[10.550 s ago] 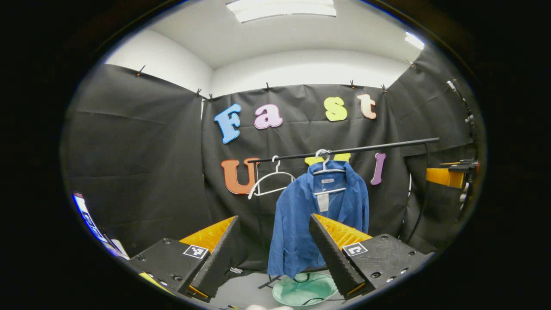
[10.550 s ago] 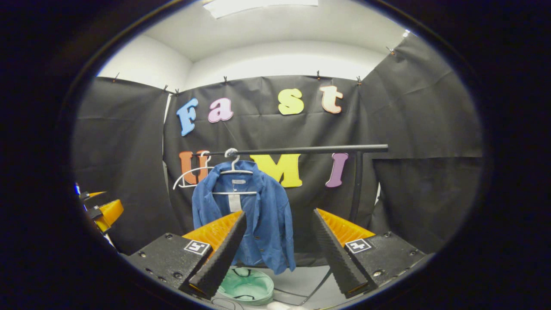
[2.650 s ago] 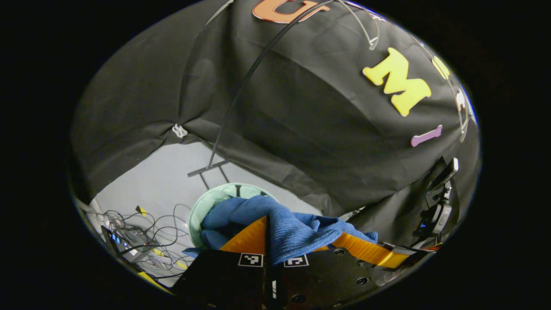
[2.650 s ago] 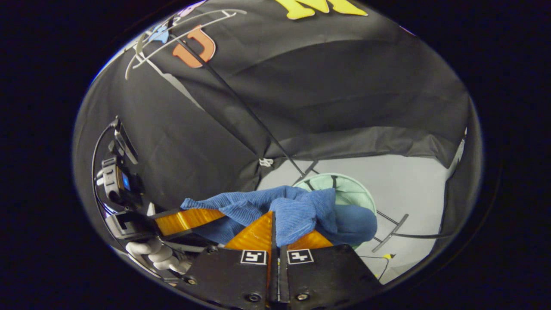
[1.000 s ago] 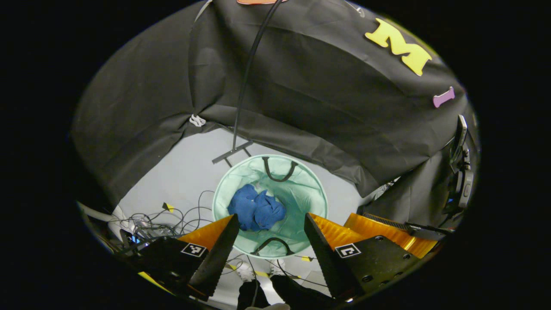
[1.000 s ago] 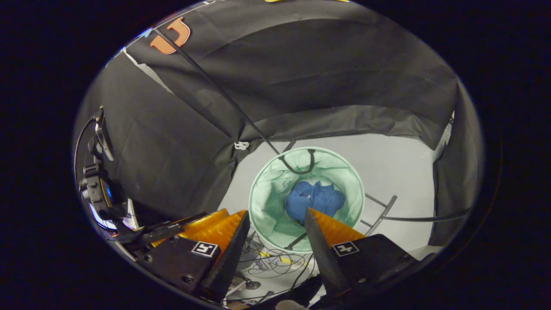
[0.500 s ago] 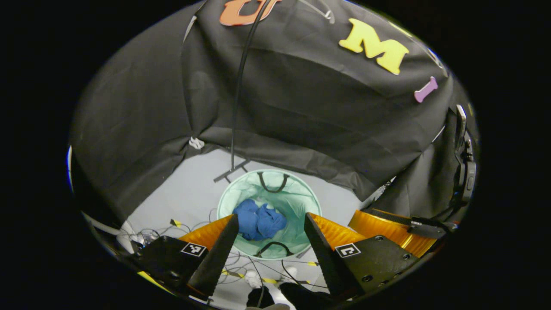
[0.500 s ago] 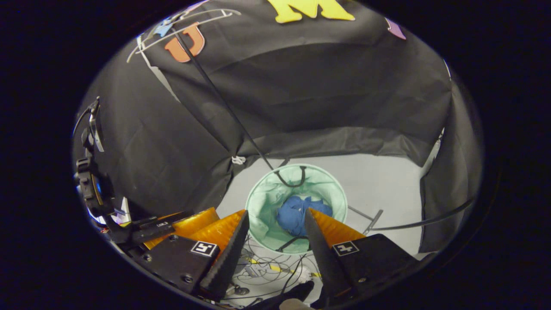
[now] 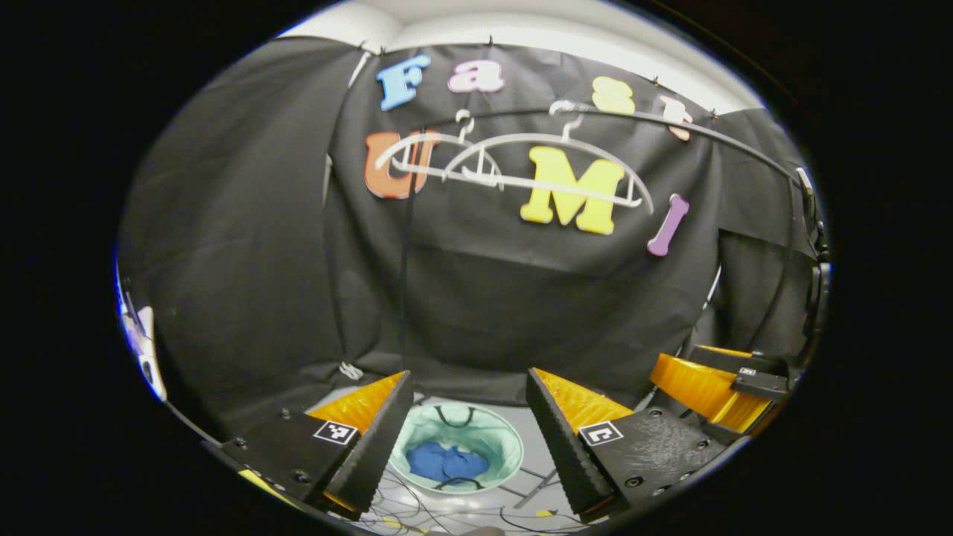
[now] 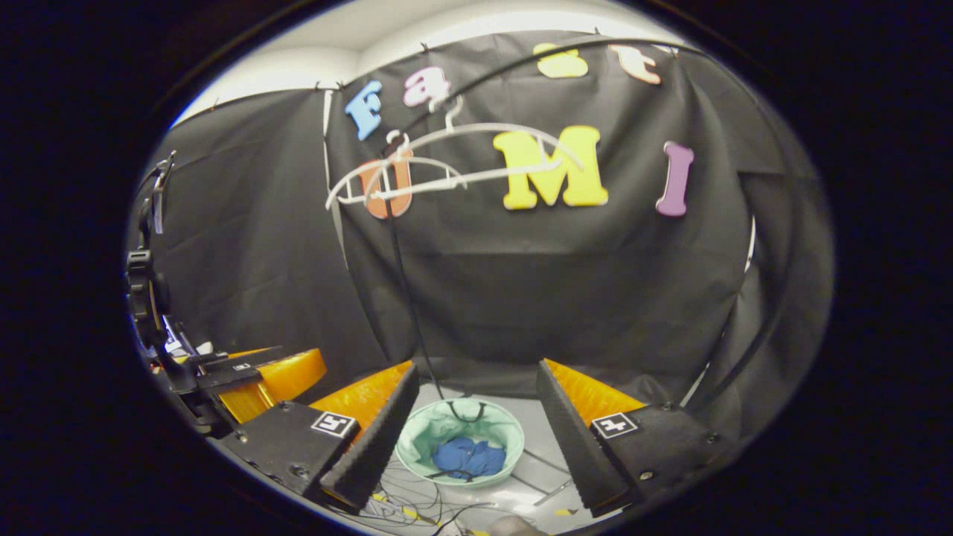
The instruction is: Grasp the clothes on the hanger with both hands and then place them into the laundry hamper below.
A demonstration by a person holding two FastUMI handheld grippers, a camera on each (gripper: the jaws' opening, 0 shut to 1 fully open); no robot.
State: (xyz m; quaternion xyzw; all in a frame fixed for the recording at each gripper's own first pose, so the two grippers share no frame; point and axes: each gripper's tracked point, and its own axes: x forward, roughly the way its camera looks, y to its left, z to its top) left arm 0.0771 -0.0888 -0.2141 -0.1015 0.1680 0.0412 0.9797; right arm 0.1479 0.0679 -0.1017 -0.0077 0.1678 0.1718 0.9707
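The blue clothes (image 9: pixel 447 461) now lie bunched at the bottom of the pale green laundry hamper (image 9: pixel 497 441), which stands on the floor near the foot of the rack; a few seconds ago both tools were clamped on that fabric over the hamper's rim, and since then they have let go and lifted. Half a second back the views looked steeply down into the hamper; now they have tipped up toward the booth's back wall, where two white hangers (image 9: pixel 514 160) hang bare on the black rail (image 9: pixel 744 152). That reads as the task being done: the garment is off its hanger and inside the hamper, with only a retreat left. The left hand-held gripper (image 9: pixel 467 439) has its fingers spread apart with nothing between them, held level and pointing forward above the hamper. The right hand-held gripper (image 10: pixel 475 435) is likewise wide apart and empty, at much the same height and heading, just beside the other; each appears at the other's side edge.
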